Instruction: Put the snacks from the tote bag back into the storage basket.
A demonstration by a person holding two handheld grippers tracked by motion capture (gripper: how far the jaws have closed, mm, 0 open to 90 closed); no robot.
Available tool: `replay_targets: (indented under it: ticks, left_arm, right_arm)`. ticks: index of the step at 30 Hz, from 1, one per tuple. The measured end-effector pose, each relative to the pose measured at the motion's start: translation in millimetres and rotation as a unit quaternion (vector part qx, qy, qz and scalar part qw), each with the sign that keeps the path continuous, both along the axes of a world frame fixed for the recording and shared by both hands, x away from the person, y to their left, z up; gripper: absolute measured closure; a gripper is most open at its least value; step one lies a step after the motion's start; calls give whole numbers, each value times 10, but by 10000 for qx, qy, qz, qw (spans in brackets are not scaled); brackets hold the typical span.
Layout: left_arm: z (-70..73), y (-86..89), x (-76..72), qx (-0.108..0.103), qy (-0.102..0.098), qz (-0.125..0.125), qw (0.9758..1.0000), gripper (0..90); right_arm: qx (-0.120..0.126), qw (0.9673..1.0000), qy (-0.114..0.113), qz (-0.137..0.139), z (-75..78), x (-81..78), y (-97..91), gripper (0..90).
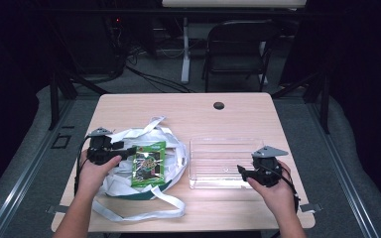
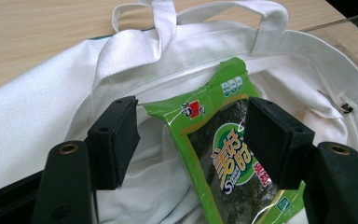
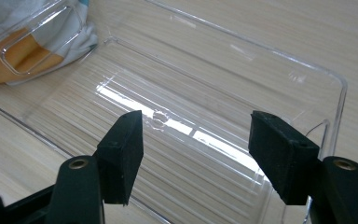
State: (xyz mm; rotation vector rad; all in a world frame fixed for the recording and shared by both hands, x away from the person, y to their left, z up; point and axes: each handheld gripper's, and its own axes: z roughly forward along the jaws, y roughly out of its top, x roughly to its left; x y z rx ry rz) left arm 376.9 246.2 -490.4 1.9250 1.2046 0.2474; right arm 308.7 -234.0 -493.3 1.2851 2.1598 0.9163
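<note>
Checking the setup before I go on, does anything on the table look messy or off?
Nothing is spilled or broken. The white bag lies crumpled with its straps sprawled loose, and the green snack packet sits on it. The clear tray is empty.

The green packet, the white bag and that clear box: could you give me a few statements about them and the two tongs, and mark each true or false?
1. The green snack packet lies on the white tote bag. True.
2. The clear plastic tray holds a packet. False: it is empty.
3. The left tongs are clamped shut on the packet. False: their jaws stand open, one on each side of it.
4. The right tongs are open above the tray. True.
5. The tray sits to the left of the bag in the high view. False: it sits to the right.
</note>
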Motion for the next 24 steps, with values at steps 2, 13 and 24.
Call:
replay_targets:
  ticks: [2,13,24]
  left_arm:
    - [4,-9,-6,25,6,1,10000,354]
    - [1,0,-37,-176,141,-53,9997,389]
    - [15,-10,-34,-235,208,-74,9995,429]
  right_arm:
    - [-78,9998,3,180,16,-5,22,413]
    - [-473,9984,-141,266,8,-5,97,489]
    - [-213,9996,-6,167,8,-10,64,513]
